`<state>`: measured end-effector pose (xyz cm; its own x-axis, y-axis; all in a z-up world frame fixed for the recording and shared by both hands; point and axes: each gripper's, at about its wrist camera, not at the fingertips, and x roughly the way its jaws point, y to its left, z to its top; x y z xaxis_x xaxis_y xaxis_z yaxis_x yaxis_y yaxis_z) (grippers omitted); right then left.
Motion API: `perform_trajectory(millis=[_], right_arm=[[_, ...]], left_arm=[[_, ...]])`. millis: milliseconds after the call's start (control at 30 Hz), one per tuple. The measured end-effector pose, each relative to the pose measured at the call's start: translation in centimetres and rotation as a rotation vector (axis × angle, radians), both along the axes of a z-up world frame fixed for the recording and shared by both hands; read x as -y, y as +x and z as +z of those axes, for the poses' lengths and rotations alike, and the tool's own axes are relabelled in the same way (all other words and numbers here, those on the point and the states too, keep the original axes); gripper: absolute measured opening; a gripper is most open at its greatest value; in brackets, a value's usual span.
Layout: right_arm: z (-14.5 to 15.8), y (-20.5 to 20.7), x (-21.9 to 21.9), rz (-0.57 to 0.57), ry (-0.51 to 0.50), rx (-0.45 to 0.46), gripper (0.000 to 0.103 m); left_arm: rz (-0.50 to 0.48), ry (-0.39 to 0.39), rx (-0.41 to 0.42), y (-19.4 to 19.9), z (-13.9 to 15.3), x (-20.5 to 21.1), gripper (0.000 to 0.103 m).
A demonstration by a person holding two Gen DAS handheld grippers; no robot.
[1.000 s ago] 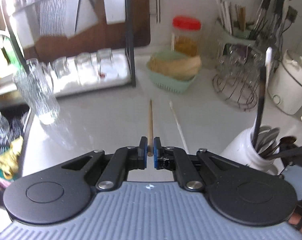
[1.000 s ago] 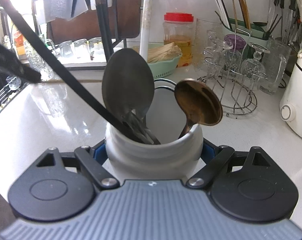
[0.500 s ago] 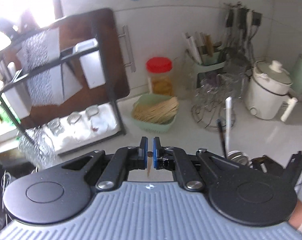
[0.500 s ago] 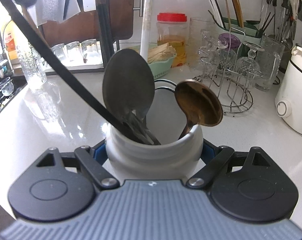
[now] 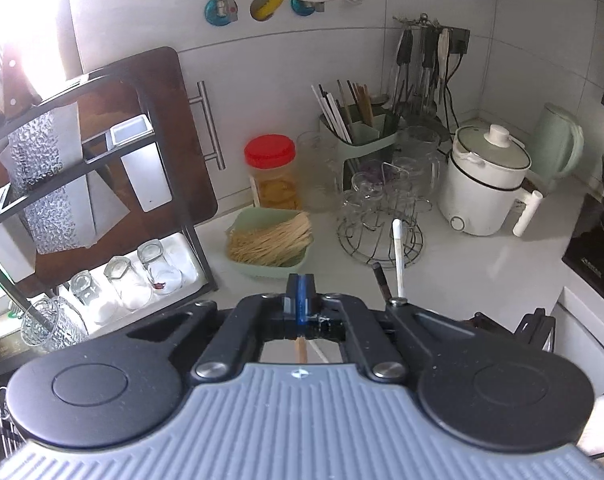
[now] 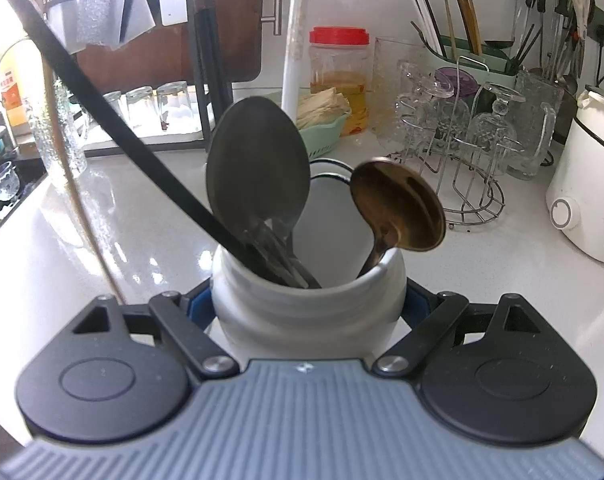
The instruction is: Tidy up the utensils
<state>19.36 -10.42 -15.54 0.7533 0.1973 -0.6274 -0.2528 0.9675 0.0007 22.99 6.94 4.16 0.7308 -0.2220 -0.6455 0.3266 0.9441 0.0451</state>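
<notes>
A white ceramic utensil jar (image 6: 308, 304) stands upright on the bench (image 6: 141, 216). In it lean a large grey spoon (image 6: 257, 160), a bronze spoon (image 6: 398, 210) and a long black handle (image 6: 113, 120). A thin wooden chopstick (image 5: 301, 350) hangs pinched, blurred.

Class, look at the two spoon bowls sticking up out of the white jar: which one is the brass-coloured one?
The smaller round spoon leaning at the white jar's right rim; the larger oval spoon to its left is dull grey.
</notes>
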Motion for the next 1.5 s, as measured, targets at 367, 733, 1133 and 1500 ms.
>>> perform_trajectory(millis=[367, 733, 1133, 1500], right_arm=[[0.0, -0.1, 0.0, 0.001, -0.002, -0.005, 0.091], [0.2, 0.2, 0.0, 0.003, -0.006, -0.017, 0.091], [0.1, 0.4, 0.2, 0.016, -0.006, -0.018, 0.091], [0.1, 0.6, 0.5, 0.032, -0.001, -0.013, 0.091]], left_arm=[[0.020, -0.149, -0.136, 1.6, -4.8, -2.1, 0.000], [0.033, -0.187, -0.221, 3.0, -10.0, -3.1, 0.000], [0.012, -0.225, -0.330, 5.9, -14.9, -2.4, 0.001], [-0.075, -0.285, -0.418, 10.5, -18.2, -1.5, 0.002]])
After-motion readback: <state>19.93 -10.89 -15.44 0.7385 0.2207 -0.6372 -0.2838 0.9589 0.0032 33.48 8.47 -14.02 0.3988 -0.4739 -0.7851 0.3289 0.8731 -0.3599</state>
